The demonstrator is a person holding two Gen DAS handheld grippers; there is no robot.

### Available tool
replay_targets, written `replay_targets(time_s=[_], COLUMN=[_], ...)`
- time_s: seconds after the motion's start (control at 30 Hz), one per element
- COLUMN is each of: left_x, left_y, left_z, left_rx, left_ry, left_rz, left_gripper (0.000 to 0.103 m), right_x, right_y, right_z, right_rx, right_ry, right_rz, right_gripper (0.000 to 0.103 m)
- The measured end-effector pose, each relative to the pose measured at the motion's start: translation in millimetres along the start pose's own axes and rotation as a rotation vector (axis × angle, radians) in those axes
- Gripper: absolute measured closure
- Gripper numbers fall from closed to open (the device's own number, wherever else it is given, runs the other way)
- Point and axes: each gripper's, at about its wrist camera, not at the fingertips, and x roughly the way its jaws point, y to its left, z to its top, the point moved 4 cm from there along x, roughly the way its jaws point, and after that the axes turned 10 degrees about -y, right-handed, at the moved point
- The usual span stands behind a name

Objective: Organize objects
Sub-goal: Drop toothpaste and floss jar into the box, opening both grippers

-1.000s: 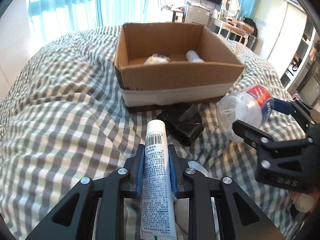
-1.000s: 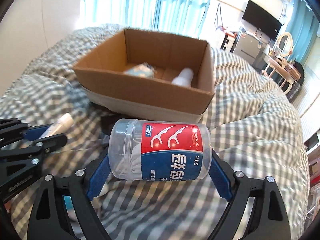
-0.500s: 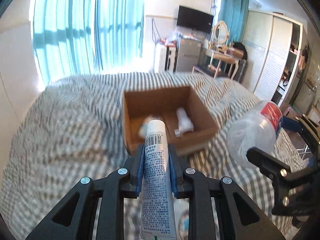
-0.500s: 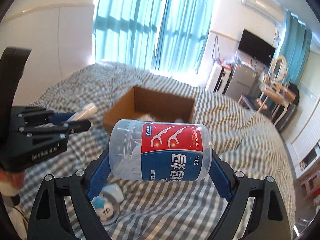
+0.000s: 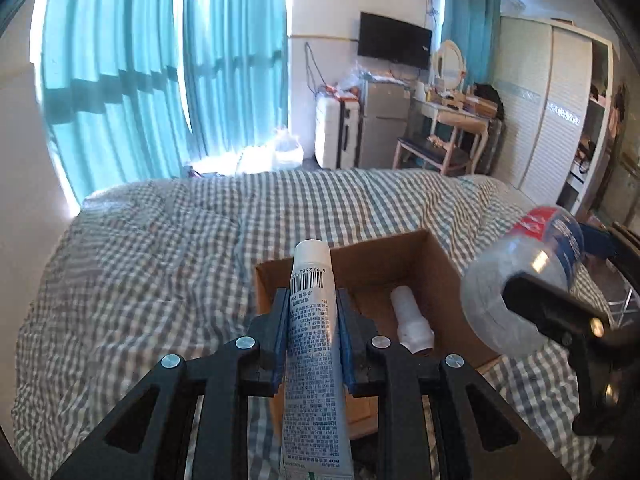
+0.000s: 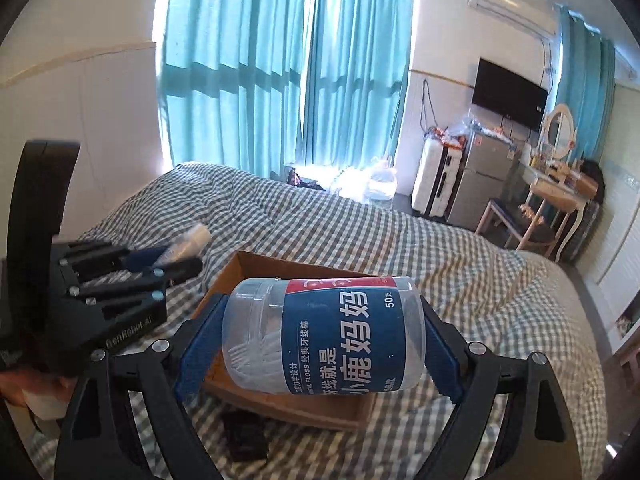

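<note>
Cardboard box (image 5: 436,272) on the bed is holding a white bottle (image 5: 412,320); above it, left gripper (image 5: 313,334) is pinching a tube (image 5: 314,360), right gripper (image 6: 320,344) clamping a floss-pick jar (image 6: 324,336).

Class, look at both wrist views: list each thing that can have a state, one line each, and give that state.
Left gripper: shut on the tube.
Tube: held, cap pointing away.
Right gripper: shut on the floss-pick jar.
Floss-pick jar: held sideways, lid on.
Cardboard box: open-topped, on the bed.
White bottle: lying inside the box.
</note>
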Motion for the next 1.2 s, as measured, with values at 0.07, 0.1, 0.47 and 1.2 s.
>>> replay_targets(time_s=[0.07, 0.1, 0.47, 1.2], left_x=[23, 32, 99, 22], left_y=[0, -2, -4, -9], left_z=[-8, -13, -39, -7], left_rx=[-0.002, -0.006, -0.019, 0.005], left_ry=[0.032, 0.047, 0.147, 0.059], left_rz=[-0.031, -0.043, -0.132, -0.079], left_gripper=[0.081, 0.081, 0.081, 0.014], right_x=[25, 39, 129, 3], right_y=[-7, -10, -15, -42], right_z=[-5, -7, -32, 21], right_rx=[0.035, 0.052, 0.057, 0.101], right_ry=[0.026, 0.040, 0.133, -0.040], right_rz=[0.012, 0.015, 0.029, 0.000], right_gripper=[0.015, 0.015, 0.015, 0.007])
